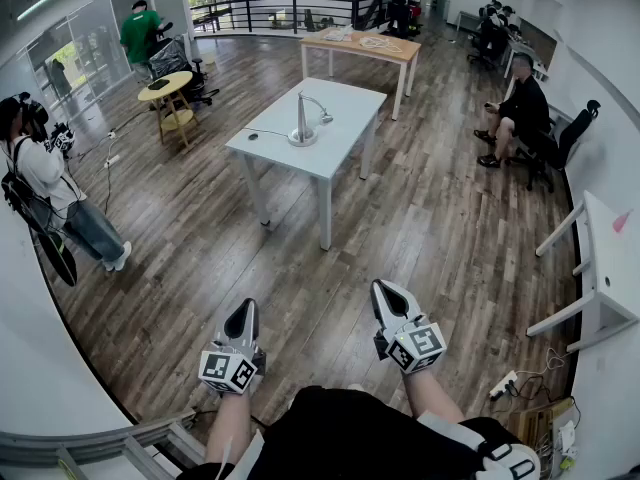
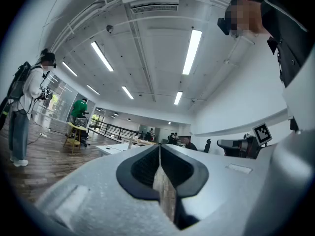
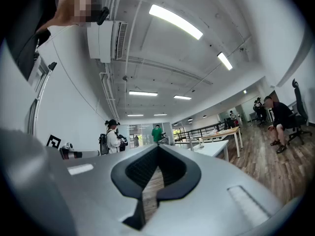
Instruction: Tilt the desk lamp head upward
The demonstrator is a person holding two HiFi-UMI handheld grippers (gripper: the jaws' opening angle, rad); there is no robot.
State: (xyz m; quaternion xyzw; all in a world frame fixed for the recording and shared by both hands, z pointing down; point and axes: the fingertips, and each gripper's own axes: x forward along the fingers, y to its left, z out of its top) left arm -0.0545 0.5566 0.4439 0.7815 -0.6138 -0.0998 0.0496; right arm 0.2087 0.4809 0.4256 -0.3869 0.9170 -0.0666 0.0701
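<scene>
A silver desk lamp (image 1: 304, 123) with a round base and a curved neck stands on a white table (image 1: 340, 108) in the middle of the room, its head pointing right. A dark cable runs left from its base. My left gripper (image 1: 243, 320) and right gripper (image 1: 389, 295) are held low near my body, far from the table, both shut and empty. The table with the lamp shows small and distant past the jaws in the right gripper view (image 3: 212, 146). In the left gripper view the jaws (image 2: 160, 151) are closed on nothing.
Wooden floor lies between me and the white table. A person with a camera (image 1: 40, 183) stands at the left, another sits on a chair (image 1: 520, 118) at the right. A wooden table (image 1: 365, 48) is behind, a round yellow table (image 1: 168, 90) at the left, a white desk (image 1: 610, 258) at the right.
</scene>
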